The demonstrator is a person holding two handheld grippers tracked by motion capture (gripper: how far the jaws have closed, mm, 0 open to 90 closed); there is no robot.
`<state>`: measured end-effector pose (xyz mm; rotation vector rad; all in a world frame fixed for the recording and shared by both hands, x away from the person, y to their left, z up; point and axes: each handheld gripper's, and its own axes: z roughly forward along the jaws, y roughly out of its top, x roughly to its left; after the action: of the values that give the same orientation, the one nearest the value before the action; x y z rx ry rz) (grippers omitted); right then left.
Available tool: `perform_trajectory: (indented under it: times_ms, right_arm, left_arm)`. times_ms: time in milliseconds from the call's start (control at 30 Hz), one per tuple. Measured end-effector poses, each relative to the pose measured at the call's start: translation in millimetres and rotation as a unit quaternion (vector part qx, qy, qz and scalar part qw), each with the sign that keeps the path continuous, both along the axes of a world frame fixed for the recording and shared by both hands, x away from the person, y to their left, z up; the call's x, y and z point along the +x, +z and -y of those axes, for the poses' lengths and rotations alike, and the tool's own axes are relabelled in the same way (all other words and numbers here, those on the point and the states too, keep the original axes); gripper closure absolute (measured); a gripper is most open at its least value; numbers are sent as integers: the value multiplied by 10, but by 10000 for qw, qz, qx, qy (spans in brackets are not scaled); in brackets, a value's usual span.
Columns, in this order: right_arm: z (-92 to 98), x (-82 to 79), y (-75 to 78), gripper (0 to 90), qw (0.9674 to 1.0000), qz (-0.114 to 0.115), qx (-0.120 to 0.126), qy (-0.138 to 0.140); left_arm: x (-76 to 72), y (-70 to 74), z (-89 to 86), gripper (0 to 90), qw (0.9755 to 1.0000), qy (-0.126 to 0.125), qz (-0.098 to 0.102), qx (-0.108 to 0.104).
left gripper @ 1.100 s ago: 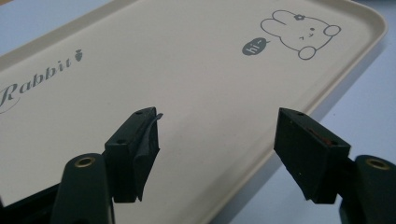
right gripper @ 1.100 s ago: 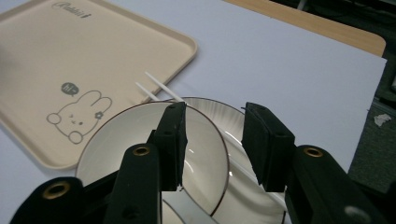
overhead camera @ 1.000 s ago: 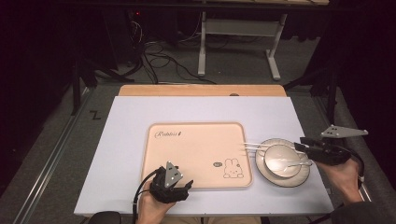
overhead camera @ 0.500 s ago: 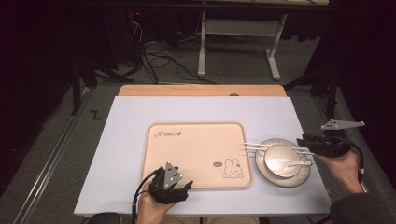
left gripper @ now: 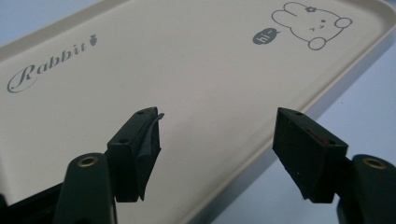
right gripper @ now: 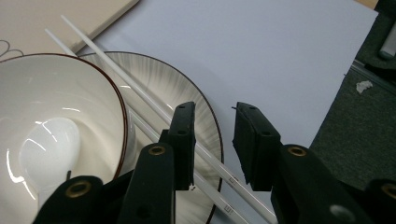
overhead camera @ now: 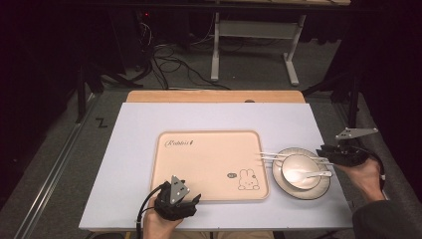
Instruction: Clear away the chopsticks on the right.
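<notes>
Right gripper view: the right gripper (right gripper: 212, 140) stands partly open, its jaws just closing over the chopsticks (right gripper: 140, 95), not yet pinching. They lie across the plate (right gripper: 159, 77) rim beside the bowl (right gripper: 56, 107), tips pointing toward the tray (overhead camera: 209, 164). Next, I think, squeeze and lift. The left gripper (left gripper: 219, 154) rests open, empty.

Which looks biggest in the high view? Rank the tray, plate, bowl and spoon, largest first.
1. tray
2. plate
3. bowl
4. spoon
All lie on the same table, so nearness to the camera hardly skews this order.
</notes>
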<state>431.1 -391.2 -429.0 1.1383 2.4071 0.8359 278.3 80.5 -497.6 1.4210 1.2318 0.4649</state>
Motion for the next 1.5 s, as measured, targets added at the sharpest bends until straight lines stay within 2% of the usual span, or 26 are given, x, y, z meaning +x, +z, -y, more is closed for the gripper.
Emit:
perform_trajectory:
  times_ms: [233,467,700,900,967,1500]
  right_arm:
    - [3,63,-120,740,9995,-159,-175,228]
    - [-21,98,-143,748,9983,-251,-177,487]
    - [-55,138,-186,748,9971,-376,-169,637]
    - [-63,154,-212,748,9964,-395,-228,721]
    - [-63,155,-228,748,9962,-485,-232,682]
    - [-17,140,-236,772,9953,-521,-237,782]
  left_arm:
    - [-35,-19,-48,324,9999,152,-24,11]
    - [-62,-39,-74,323,9997,225,-63,54]
    - [-92,-32,-76,316,9997,233,17,12]
    - [-94,-37,-70,316,9997,236,23,-7]
    - [-105,-31,-65,318,9997,227,69,-8]
    - [-123,-31,-34,320,9998,163,105,21]
